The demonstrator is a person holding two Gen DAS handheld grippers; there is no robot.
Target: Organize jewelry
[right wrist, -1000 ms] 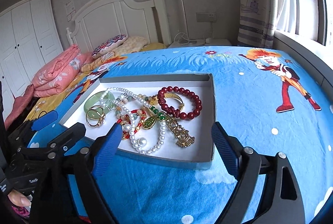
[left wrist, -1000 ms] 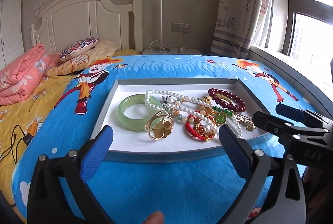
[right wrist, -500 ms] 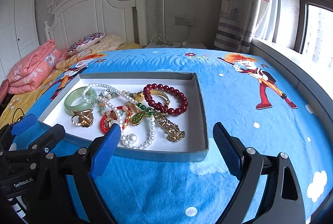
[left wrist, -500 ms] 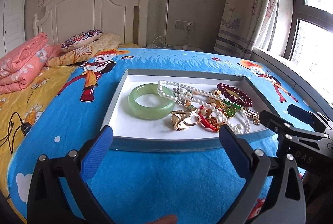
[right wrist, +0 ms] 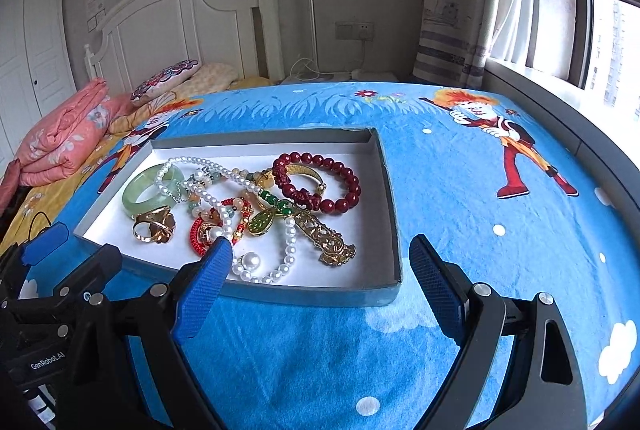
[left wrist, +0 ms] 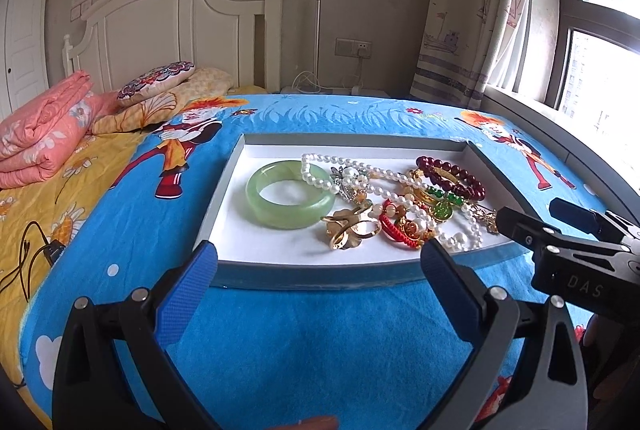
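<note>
Jewelry tray (left wrist: 224,186) on bed: green bangle (left wrist: 290,193) at left end, just beyond the released left hand-held gripper (left wrist: 318,262); right hand-held gripper (right wrist: 320,258) likewise released.

Left gripper (left wrist: 319,262): 2 black arms with ribbed blue pads (left wrist: 188,296) and silver screws. Right gripper (right wrist: 320,262) is built alike. At lower left of the right view, white "GenRobot.AI" lettering; at right of the left view, "DAS".
</note>
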